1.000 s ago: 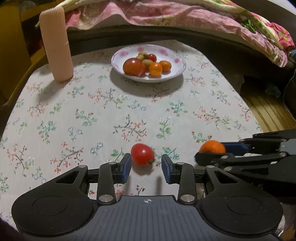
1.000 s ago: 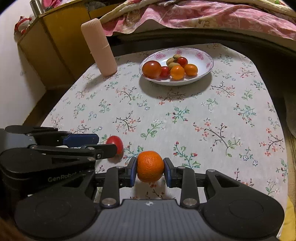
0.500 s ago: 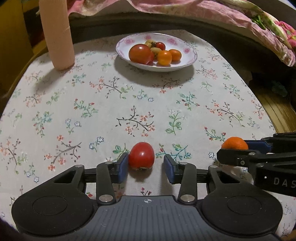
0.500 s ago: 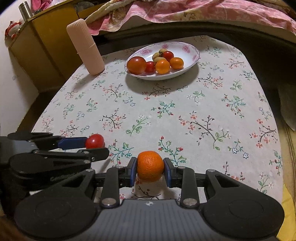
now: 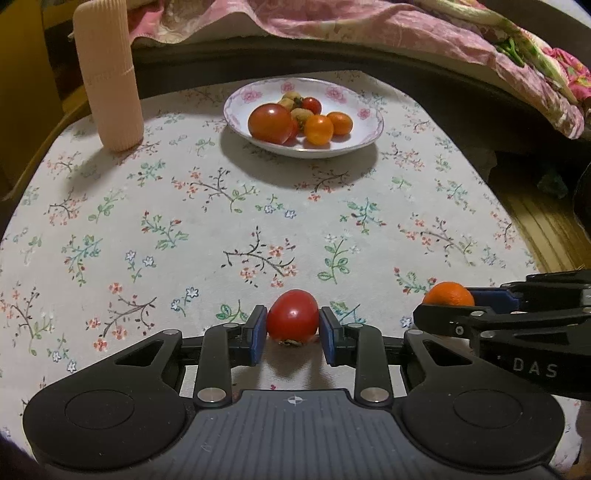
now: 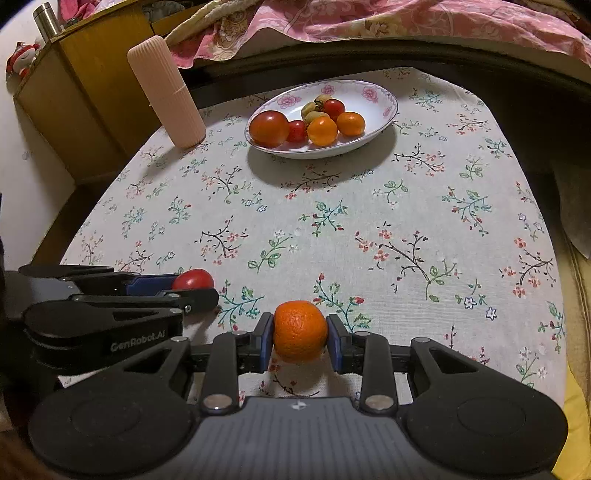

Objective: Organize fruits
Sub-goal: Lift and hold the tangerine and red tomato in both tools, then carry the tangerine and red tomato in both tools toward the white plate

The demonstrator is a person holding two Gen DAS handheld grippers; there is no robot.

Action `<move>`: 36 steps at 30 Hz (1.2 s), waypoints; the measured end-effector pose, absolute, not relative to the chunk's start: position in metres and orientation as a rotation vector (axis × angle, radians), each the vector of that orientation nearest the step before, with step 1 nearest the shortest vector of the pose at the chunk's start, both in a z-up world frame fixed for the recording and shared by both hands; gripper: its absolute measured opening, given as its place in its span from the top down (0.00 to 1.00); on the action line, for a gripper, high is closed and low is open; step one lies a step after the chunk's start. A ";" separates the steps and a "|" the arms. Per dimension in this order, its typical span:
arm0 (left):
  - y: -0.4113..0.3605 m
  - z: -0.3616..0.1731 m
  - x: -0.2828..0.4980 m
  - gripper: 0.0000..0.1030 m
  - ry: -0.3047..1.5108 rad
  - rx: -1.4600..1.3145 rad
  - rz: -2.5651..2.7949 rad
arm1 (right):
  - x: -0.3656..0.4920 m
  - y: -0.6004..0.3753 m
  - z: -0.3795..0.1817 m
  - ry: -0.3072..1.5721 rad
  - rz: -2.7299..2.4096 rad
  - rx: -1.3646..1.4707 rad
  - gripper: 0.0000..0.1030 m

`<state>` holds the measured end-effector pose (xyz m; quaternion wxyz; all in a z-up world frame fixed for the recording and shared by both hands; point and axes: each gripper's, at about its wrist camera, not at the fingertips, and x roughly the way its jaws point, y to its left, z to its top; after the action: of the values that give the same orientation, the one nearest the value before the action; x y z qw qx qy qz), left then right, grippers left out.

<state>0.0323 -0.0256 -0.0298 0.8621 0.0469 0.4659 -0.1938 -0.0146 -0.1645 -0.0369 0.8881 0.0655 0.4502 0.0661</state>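
Observation:
A red tomato (image 5: 291, 316) sits low over the flowered tablecloth between the blue pads of my left gripper (image 5: 292, 326). The jaws are closing and both pads touch its sides. My right gripper (image 6: 300, 334) is shut on a small orange (image 6: 300, 328), held just above the cloth. The left wrist view shows the right gripper (image 5: 443, 308) side-on at the right with the orange (image 5: 448, 293) in its tips. In the right wrist view the left gripper (image 6: 192, 290) is at the left with the tomato (image 6: 194, 278). A flowered white plate (image 5: 364, 138) at the far side holds several tomatoes and oranges.
A tall pink ribbed cylinder (image 5: 109, 77) stands upright at the far left of the table, left of the plate (image 6: 386, 105). Behind the table lies a pink quilt (image 5: 369, 26) on a dark frame. A wooden cabinet (image 6: 85, 96) stands beyond the left edge. Bare flowered cloth (image 5: 258, 206) spans the middle.
The left gripper moved forward around the tomato and its jaws closed onto it. The right gripper kept its hold on the orange and hardly moved.

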 end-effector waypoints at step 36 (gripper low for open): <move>-0.042 -0.036 0.042 0.61 1.014 0.124 -0.478 | 0.023 -0.188 -0.006 0.865 0.130 0.220 0.68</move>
<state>0.0424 -0.0419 -0.0362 0.8451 0.0588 0.4806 -0.2267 0.0225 -0.1879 -0.0062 0.8999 0.1062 0.4182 0.0627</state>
